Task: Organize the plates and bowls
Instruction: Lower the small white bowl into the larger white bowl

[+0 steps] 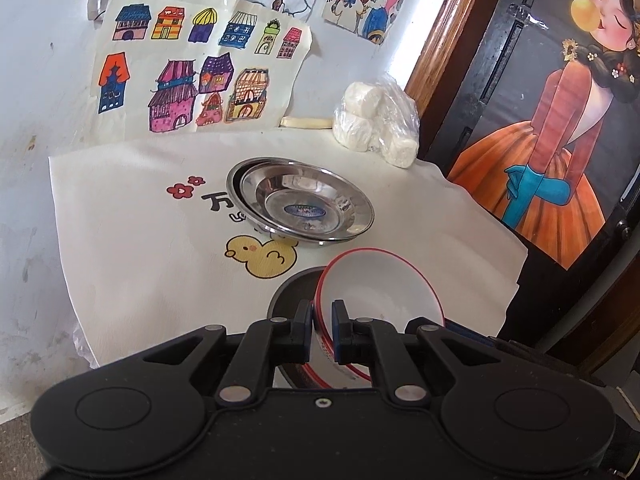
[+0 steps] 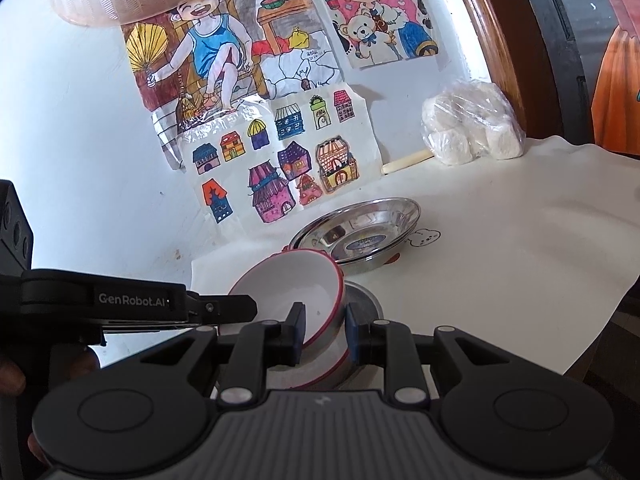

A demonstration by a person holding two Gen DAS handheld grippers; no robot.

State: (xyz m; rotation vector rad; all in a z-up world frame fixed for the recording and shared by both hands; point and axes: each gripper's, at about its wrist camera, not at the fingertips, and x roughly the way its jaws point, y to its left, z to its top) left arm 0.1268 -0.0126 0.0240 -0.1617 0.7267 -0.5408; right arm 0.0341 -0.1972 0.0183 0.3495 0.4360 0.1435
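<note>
A white bowl with a red rim (image 1: 380, 288) (image 2: 288, 284) hangs tilted over a second red-rimmed white bowl (image 2: 320, 368), which sits nested in a steel bowl (image 1: 286, 292) (image 2: 362, 300). My left gripper (image 1: 322, 320) is shut on the tilted bowl's near rim; in the right wrist view it (image 2: 240, 306) reaches in from the left. My right gripper (image 2: 324, 330) is shut across the bowl walls on the other side. Two stacked steel plates (image 1: 304, 200) (image 2: 360, 232) lie just behind the bowls.
A cream cloth (image 1: 140, 240) (image 2: 500, 260) with a duck print covers the table. A bag of white rolls (image 1: 376, 124) (image 2: 472, 128) and a pale stick (image 1: 306, 122) lie at the back by the wall with drawings. A wooden door frame (image 1: 436, 40) stands to the right.
</note>
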